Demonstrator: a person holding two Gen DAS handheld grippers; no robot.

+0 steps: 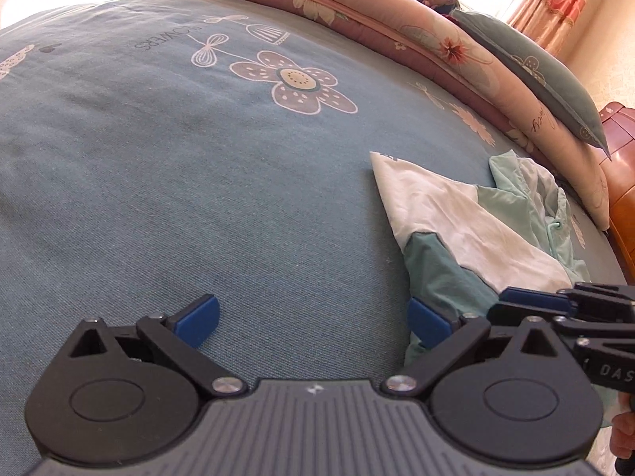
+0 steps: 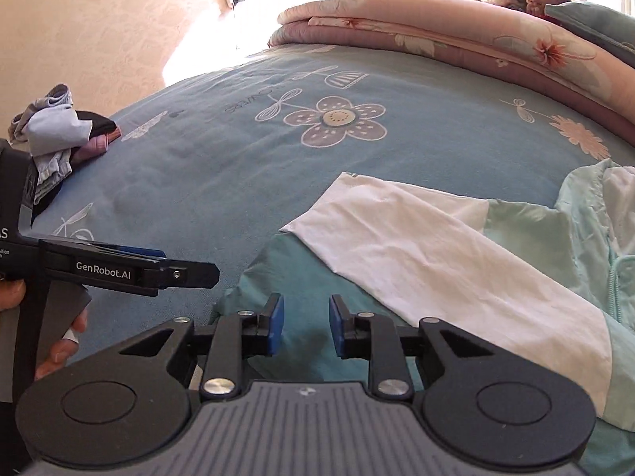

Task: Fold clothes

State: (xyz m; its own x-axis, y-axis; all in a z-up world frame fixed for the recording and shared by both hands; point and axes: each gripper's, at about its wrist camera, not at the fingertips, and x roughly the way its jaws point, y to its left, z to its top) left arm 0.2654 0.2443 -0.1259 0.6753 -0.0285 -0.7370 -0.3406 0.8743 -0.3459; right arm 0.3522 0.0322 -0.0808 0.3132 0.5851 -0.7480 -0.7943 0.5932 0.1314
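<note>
Rumpled mint-and-white jacket (image 2: pixel 456 254) sprawls across blue bedspread (image 2: pixel 238 166).

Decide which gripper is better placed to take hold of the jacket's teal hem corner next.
Probably the right gripper: it sits directly over the jacket hem, while the left gripper mostly faces bare bedsheet.

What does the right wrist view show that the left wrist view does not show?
Only the right wrist view shows the pile of clothes at the bed's far left edge, and the bare wall. Only the left wrist view shows the wooden bed frame and the curtain. Both show the blue flowered bedsheet, the mint and white jacket, the folded quilt and both grippers.
</note>
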